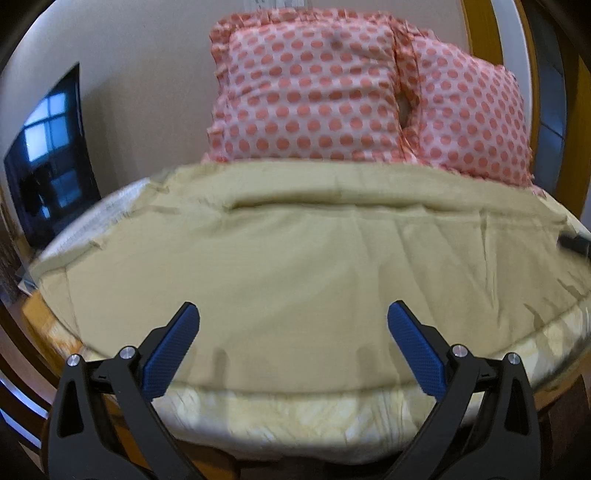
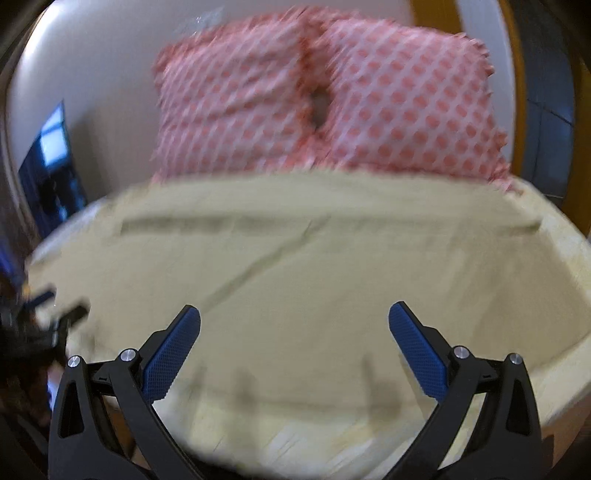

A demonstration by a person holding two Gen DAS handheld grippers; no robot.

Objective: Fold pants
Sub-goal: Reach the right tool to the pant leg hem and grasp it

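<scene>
Beige pants (image 1: 295,251) lie spread flat across the bed, reaching from the pillows to the near edge; they also show in the right wrist view (image 2: 295,266). A straight fold or seam line runs across their far part. My left gripper (image 1: 293,314) is open and empty, hovering above the near part of the pants. My right gripper (image 2: 294,317) is open and empty too, above the near part of the pants. The left gripper shows as a dark blur at the left edge of the right wrist view (image 2: 40,317). The right wrist view is motion-blurred.
Two pink polka-dot pillows (image 1: 314,92) lean against the wall at the bed's far end. A pale yellow bedsheet (image 1: 295,413) shows at the near edge of the bed. A dark TV screen (image 1: 51,158) stands at the left. A yellow-framed door (image 1: 491,33) is at the right.
</scene>
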